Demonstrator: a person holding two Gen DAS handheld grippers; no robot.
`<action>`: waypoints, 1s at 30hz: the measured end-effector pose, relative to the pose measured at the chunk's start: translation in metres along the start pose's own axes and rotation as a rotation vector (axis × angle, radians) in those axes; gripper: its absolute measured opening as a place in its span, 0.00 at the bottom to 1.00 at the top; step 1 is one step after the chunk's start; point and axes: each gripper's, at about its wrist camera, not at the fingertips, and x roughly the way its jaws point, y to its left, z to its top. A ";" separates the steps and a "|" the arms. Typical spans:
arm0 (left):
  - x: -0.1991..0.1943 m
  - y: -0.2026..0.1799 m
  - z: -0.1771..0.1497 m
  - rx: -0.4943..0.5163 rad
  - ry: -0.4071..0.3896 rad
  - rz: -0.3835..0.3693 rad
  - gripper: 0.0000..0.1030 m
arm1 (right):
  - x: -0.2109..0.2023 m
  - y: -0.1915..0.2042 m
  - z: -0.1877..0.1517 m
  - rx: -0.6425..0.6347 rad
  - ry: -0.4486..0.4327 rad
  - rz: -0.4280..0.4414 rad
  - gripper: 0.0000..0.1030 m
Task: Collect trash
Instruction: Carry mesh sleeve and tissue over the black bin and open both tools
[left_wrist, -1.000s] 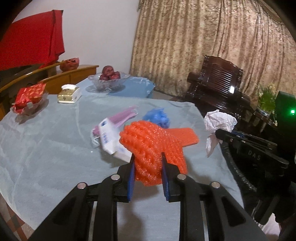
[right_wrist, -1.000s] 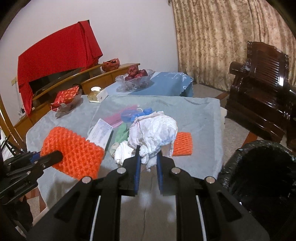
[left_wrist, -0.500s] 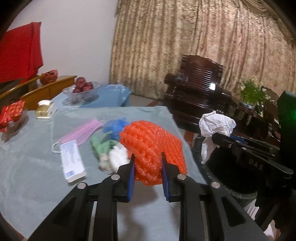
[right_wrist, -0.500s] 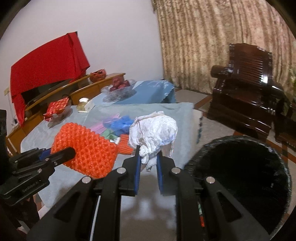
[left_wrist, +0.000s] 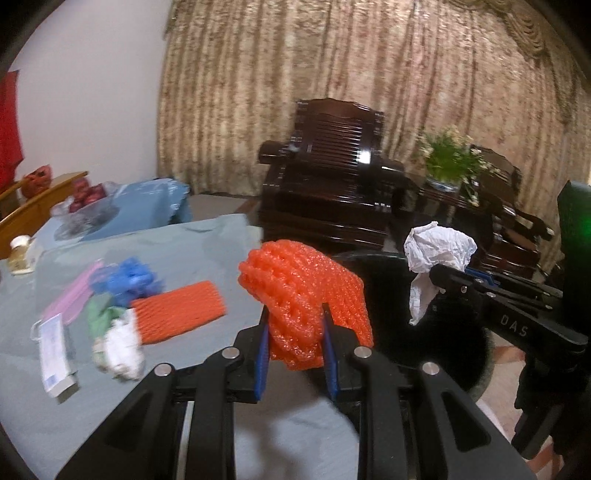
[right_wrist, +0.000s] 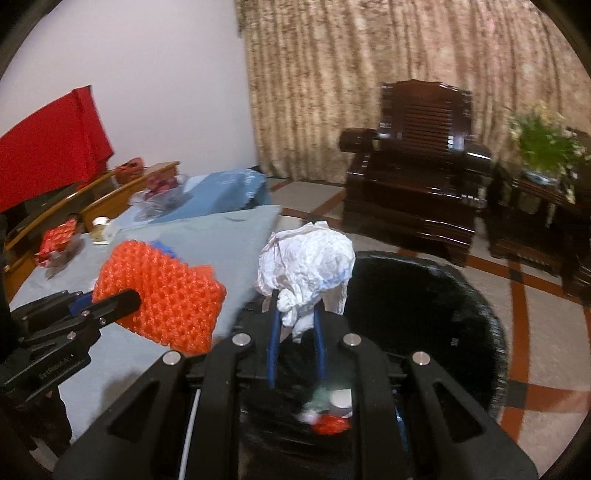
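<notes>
Tabletop (left_wrist: 192, 254) under grey-blue cloth. On it: flat orange foam net (left_wrist: 177, 312), blue crumpled wad (left_wrist: 127, 280) touching pink face mask (left_wrist: 72, 295), green scrap (left_wrist: 98, 319), white crumpled paper (left_wrist: 120, 350), small white-blue box (left_wrist: 55, 352) near left edge. Far end: small jar (left_wrist: 18, 253). Tiled floor (right_wrist: 546, 384) carries black bin (right_wrist: 436, 314) beside tabletop.

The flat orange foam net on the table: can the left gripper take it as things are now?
Probably not yet. The left gripper is shut on another orange foam net. The flat orange foam net itself lies uncovered.
</notes>
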 end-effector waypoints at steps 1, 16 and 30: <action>0.003 -0.005 0.001 0.005 0.000 -0.008 0.24 | -0.001 -0.007 -0.003 0.004 0.001 -0.016 0.15; 0.062 -0.063 0.002 0.067 0.066 -0.090 0.24 | 0.009 -0.062 -0.035 0.063 0.065 -0.117 0.17; 0.084 -0.072 0.001 0.087 0.117 -0.117 0.35 | 0.019 -0.072 -0.051 0.079 0.118 -0.158 0.29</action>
